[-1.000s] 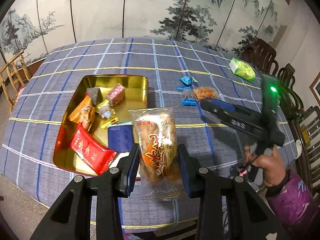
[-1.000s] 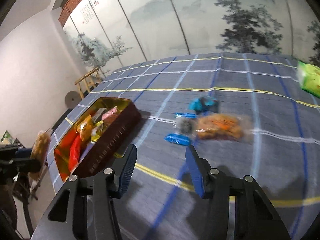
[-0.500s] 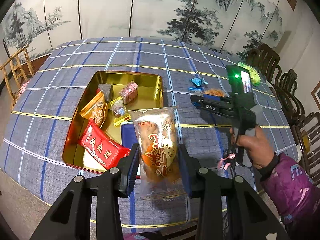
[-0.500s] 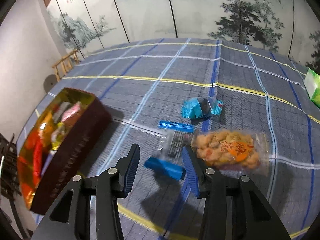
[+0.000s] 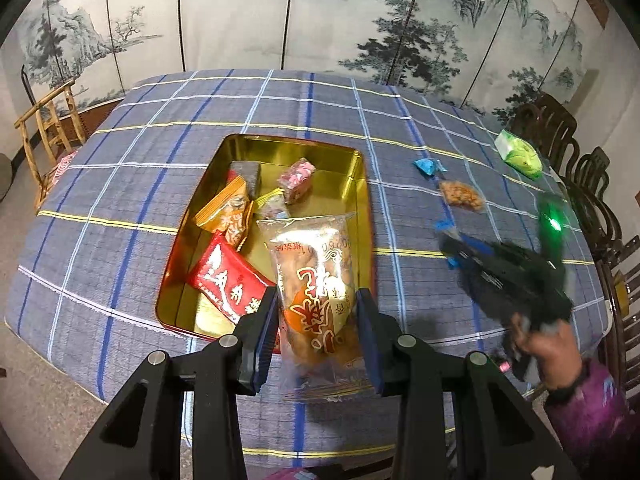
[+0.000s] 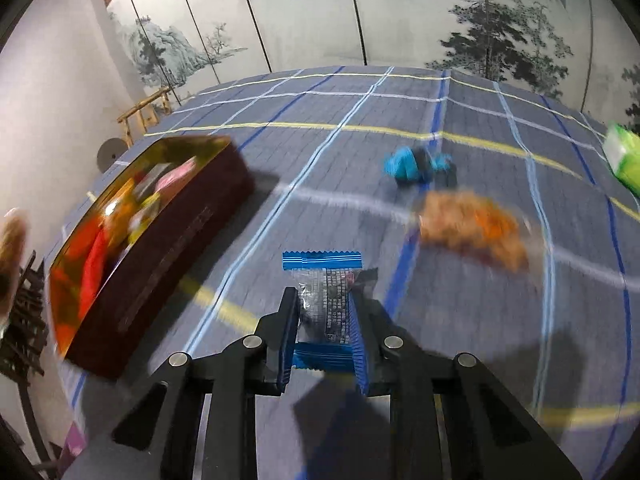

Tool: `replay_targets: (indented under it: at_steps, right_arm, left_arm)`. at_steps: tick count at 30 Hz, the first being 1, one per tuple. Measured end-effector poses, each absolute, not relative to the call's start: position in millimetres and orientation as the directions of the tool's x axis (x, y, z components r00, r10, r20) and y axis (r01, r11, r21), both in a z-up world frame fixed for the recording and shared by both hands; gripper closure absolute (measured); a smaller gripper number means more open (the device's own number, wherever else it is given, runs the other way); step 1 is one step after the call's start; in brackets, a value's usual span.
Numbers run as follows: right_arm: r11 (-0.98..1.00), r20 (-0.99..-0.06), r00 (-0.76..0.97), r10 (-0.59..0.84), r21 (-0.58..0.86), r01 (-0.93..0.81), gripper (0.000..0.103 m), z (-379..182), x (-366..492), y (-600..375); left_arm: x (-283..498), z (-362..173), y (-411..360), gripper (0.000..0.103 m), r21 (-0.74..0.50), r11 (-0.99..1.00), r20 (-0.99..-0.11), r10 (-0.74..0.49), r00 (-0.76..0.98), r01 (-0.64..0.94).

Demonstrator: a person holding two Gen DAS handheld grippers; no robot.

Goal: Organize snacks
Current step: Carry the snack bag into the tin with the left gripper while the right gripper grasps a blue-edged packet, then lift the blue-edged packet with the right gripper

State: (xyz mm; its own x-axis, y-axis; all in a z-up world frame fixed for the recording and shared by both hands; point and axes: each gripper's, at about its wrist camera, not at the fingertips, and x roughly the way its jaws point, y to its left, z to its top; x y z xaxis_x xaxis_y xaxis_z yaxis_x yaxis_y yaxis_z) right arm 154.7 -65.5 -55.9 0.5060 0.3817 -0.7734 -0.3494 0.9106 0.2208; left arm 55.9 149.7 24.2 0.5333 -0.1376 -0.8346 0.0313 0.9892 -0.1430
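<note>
Both grippers loaded up, one snack each, over the checked tablecloth

The left gripper (image 5: 318, 330) is clamped on a clear bag of brown pastry with red lettering (image 5: 316, 280), held above the near right corner of the gold rectangular tin (image 5: 362, 184), which sits near the table's front edge. The right gripper (image 6: 324, 320) is squeezed tight on a small clear packet with blue crimped ends (image 6: 325, 280). Further back: an orange-brown snack bag (image 6: 472, 228), a blue twisted candy (image 6: 416, 164), and a green packet (image 6: 622, 158) by the far right edge.
</note>
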Motion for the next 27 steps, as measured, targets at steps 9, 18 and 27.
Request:
replay_targets:
  at_steps: [9,18,27]
  right_arm:
    - [0.928,-0.765,0.537,0.355,0.219,-0.301,0.078,-61,127,-89]
    - [0.928,-0.762,0.545,0.350,0.205,-0.310,0.078,-62,127,-85]
    - [0.928,-0.761,0.544,0.353,0.209,-0.310,0.078,-62,127,-84]
  left_arm:
    - [83,14,146,0.071,-0.116,0.990,-0.822,-0.140,0.552,0.079]
    - [132,1,150,0.075,-0.155,0.983,-0.828,-0.185,0.530,0.101]
    - [110,9,139,0.074,-0.072,0.991,-0.809,-0.125,0.574,0.115]
